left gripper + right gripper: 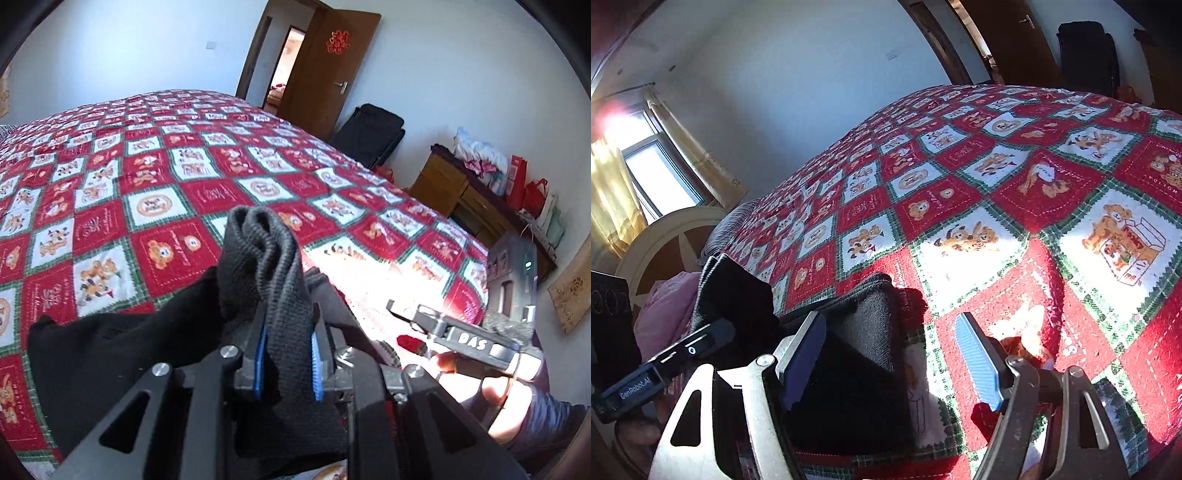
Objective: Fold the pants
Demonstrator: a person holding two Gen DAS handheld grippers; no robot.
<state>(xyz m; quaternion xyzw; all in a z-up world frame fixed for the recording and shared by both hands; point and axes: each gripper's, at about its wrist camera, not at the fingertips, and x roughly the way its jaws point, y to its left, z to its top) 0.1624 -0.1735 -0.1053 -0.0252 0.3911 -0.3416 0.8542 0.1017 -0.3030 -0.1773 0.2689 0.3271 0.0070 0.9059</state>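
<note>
Left wrist view: the left claw [286,360] is clamped narrow on a bunched fold of the black pants [266,266], which trail down onto the bed [155,173]. Bags [517,177] sit on a cabinet [443,184]; their contents cannot be told.

Right wrist view: the right claw [890,362] stands wide, holding nothing, with the pants [864,332] lying on the bed [1015,192] just by its left finger.

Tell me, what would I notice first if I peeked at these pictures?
Probably the big red bedspread covered in cartoon bear squares, filling the middle. Next, the black pants bunched up, pinched in the left gripper at the bottom. Far behind stands a brown door with a red decoration.
</note>
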